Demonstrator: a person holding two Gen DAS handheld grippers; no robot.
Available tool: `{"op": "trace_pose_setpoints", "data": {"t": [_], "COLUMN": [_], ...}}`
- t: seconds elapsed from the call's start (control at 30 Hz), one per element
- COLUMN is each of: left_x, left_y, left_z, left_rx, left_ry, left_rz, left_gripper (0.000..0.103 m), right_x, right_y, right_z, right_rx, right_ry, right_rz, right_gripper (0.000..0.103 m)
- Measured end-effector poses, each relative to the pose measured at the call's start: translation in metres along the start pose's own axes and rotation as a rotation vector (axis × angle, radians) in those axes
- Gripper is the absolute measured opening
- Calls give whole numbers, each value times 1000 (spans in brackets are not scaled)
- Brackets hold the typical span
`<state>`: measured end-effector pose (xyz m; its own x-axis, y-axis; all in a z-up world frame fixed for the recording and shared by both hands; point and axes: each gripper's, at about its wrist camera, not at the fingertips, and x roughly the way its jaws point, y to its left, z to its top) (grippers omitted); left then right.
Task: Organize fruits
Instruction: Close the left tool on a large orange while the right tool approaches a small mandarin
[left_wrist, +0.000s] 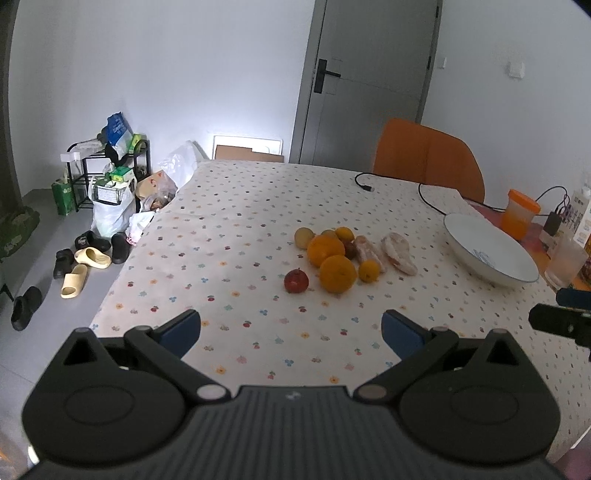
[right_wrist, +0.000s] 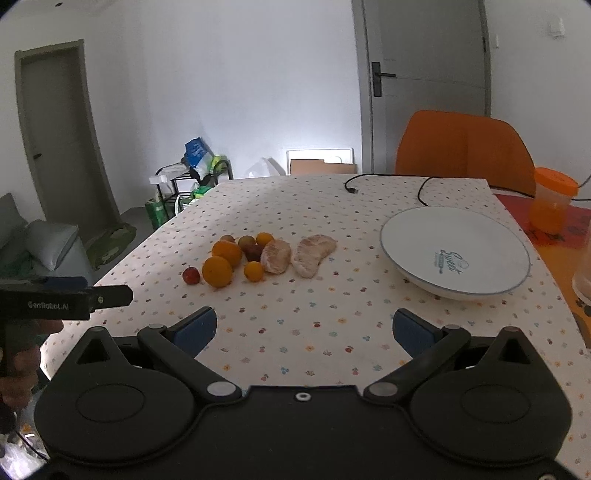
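Observation:
A pile of fruit lies mid-table: two large oranges, a small red apple, small yellow and dark fruits, and two peeled pomelo wedges. A white bowl stands to the right of the pile and holds nothing. My left gripper is open and empty, hovering over the table short of the fruit. My right gripper is open and empty, also short of the fruit. The left gripper's body shows at the left of the right wrist view.
A black cable lies on the far side of the flowered tablecloth. An orange-lidded jar and a plastic cup stand right of the bowl. An orange chair is behind the table. Shoes and bags clutter the floor to the left.

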<state>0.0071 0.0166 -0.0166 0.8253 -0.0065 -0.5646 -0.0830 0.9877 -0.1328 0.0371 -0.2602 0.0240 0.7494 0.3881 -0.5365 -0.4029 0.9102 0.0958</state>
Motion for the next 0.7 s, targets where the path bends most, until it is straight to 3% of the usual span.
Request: {"op": "trace_pose_setpoints", "data": {"t": [0.37,0.7], "left_x": [24,39], "left_y": [19,15], "left_z": [-8,-4], "left_rx": [-73,-85], "left_ry": [9,5], "left_rz": [-25,-37], "left_gripper": [101,95], "right_x": [27,49], "right_y": [-5,-8], "right_z": [-1,3], "right_rx": [30,42], "right_ry": [28,17], "right_rz": [62,98], "right_gripper": [101,83]}}
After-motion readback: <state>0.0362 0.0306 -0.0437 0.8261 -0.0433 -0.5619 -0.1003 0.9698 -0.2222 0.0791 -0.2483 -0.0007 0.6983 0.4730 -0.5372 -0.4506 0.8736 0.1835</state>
